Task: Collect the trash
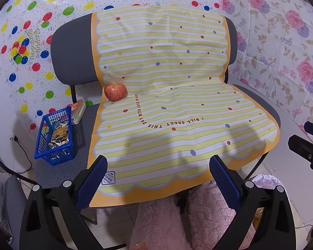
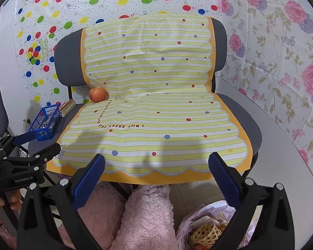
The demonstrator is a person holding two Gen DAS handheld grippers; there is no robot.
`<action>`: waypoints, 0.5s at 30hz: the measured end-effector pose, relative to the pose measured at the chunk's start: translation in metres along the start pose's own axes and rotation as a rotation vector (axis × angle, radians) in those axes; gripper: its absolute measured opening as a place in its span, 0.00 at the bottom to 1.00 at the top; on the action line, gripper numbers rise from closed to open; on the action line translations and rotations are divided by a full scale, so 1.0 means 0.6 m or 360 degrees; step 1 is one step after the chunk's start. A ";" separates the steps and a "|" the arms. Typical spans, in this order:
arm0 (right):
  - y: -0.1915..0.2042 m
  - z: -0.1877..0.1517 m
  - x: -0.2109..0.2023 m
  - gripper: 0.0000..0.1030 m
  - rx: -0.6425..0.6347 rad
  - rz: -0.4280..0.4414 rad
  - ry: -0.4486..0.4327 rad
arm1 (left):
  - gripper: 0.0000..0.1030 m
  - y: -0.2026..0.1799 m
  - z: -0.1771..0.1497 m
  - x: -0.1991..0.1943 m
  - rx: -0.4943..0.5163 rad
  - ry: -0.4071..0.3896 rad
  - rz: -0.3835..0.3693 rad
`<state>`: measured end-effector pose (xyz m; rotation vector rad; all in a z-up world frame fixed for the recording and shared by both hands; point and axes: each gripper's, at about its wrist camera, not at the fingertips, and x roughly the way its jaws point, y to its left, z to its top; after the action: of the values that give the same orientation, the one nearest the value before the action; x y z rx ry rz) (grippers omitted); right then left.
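Step in hand: approach, nothing collected yet. Left tool [image 1: 157, 174] and right tool [image 2: 156, 171] both hover released and empty off the chair seat's [image 2: 251, 123] front edge. The blue basket [image 1: 54, 134] of seed shells stands at the seat's left edge; an apple [image 1: 115, 91] rests at the rear left. Next, judged: left tool reaches toward the basket.

The striped mat [image 1: 177, 108] looks like smooth, faintly creased plastic sheet. Beneath it the chair seat [image 1: 77, 145] is rough grey woven cloth. At nine o'clock sits a glossy blue plastic basket [image 1: 52, 137]. The apple [image 1: 115, 91] shines. Pink slippers [image 2: 148, 214] look fluffy.
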<state>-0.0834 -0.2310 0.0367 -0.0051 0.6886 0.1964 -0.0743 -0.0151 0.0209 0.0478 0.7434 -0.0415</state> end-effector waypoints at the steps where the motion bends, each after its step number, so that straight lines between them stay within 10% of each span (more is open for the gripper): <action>1: -0.001 -0.002 -0.001 0.94 -0.0001 -0.0001 0.0000 | 0.94 0.000 0.000 0.000 0.0000 -0.0001 0.0000; 15: -0.003 -0.005 -0.003 0.94 0.0001 0.0001 -0.0004 | 0.94 -0.006 -0.001 0.000 -0.0001 -0.0004 0.0018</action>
<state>-0.0860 -0.2334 0.0354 -0.0039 0.6860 0.1967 -0.0747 -0.0187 0.0203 0.0512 0.7403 -0.0308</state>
